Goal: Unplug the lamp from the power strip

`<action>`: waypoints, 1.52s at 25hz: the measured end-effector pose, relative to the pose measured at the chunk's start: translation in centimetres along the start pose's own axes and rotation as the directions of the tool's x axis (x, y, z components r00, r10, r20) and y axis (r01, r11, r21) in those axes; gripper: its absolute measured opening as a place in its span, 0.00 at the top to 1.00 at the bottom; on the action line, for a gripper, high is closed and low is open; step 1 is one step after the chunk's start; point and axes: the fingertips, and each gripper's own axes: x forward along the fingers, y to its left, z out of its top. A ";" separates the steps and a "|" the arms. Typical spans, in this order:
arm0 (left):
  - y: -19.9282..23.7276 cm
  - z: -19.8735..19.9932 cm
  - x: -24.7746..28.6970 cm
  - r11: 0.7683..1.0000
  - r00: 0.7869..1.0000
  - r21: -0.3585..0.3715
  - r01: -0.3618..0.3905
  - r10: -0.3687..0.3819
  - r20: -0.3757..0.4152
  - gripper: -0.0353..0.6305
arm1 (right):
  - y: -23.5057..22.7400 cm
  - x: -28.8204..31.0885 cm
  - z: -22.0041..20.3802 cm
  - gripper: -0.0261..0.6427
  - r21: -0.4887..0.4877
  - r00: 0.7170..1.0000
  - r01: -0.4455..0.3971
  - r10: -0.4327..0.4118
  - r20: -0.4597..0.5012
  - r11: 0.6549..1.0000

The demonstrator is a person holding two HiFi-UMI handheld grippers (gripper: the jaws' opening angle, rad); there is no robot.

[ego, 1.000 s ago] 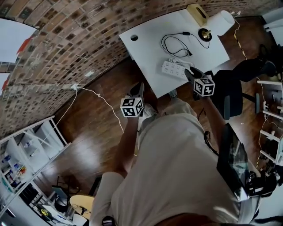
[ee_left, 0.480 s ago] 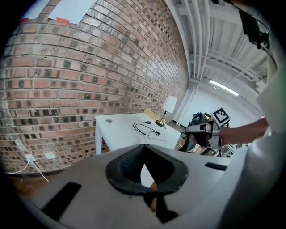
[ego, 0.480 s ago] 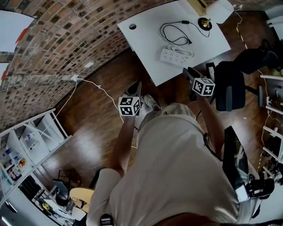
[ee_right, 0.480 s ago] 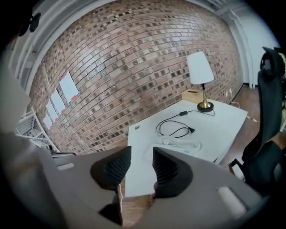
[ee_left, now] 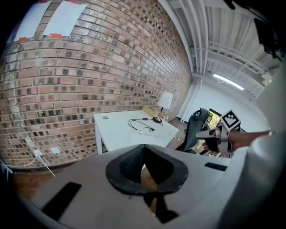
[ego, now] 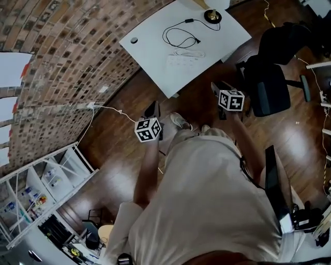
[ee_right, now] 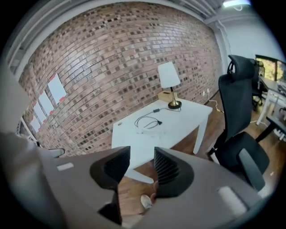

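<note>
The lamp's brass base [ego: 211, 15] stands at the white table's far corner; its white shade [ee_right: 168, 75] shows in both gripper views. The black cord [ego: 180, 37] lies looped on the table [ego: 150, 54], its plug end resting a little apart from the white power strip [ego: 184, 59]. Both grippers hang over the wooden floor, well short of the table. My left gripper [ego: 153, 111] has its pads touching at the tips, with nothing in them [ee_left: 144, 154]. My right gripper [ego: 217, 86] is open and empty [ee_right: 142, 163]; its jaws have just been opening.
A black office chair [ego: 269, 85] stands right of the table, close to my right gripper. A brick wall [ego: 67, 62] runs along the left, with a wall outlet and white cable [ego: 94, 106] trailing over the floor. White shelving [ego: 41, 186] stands at lower left.
The person has stepped back from the table, so both grippers now sit farther from it, over the floor. The table and strip have slid up the view and look smaller; the lamp's shade has left the frame.
</note>
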 end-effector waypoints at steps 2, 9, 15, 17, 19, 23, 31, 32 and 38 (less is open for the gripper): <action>-2.8 -0.2 -0.3 1.000 1.000 0.009 0.008 -0.009 0.004 0.94 | -1.3 -1.9 -2.3 0.73 0.030 1.000 -0.012 0.013 -0.026 0.999; -11.1 -4.6 -1.4 1.000 1.000 0.025 0.004 -0.004 0.007 0.94 | -4.9 -6.1 -6.5 0.74 0.014 0.996 -0.083 0.083 -0.033 0.996; -16.0 -9.9 -4.8 1.000 1.000 -0.005 -0.029 0.029 0.007 0.94 | -7.8 -9.3 -7.3 0.75 -0.063 0.996 -0.091 0.092 0.018 0.994; -16.7 -11.3 -6.4 0.999 0.999 -0.022 -0.041 0.041 0.007 0.94 | -7.7 -10.3 -7.8 0.75 -0.108 0.995 -0.095 0.098 0.026 0.990; -16.6 -12.4 -7.9 0.997 0.998 -0.039 -0.060 0.060 0.006 0.94 | -7.4 -10.7 -8.6 0.78 -0.131 0.993 -0.108 0.112 0.021 0.985; -15.8 -13.3 -9.8 0.994 0.995 -0.045 -0.099 0.100 0.013 0.94 | -6.7 -10.9 -10.5 0.82 -0.129 0.989 -0.146 0.146 -0.005 0.981; -14.4 -13.5 -10.9 0.994 0.994 -0.053 -0.093 0.096 0.043 0.94 | -4.9 -11.9 -12.9 0.82 -0.170 0.986 -0.168 0.165 -0.035 0.971; -14.3 -13.4 -10.9 0.995 0.995 -0.053 -0.088 0.091 0.050 0.94 | -4.9 -11.8 -13.1 0.82 -0.183 0.986 -0.165 0.160 -0.040 0.969; -11.8 -14.7 -10.8 0.998 0.998 -0.042 -0.051 0.052 0.020 0.94 | -1.6 -11.0 -12.4 0.81 -0.275 0.977 -0.208 0.213 -0.010 0.939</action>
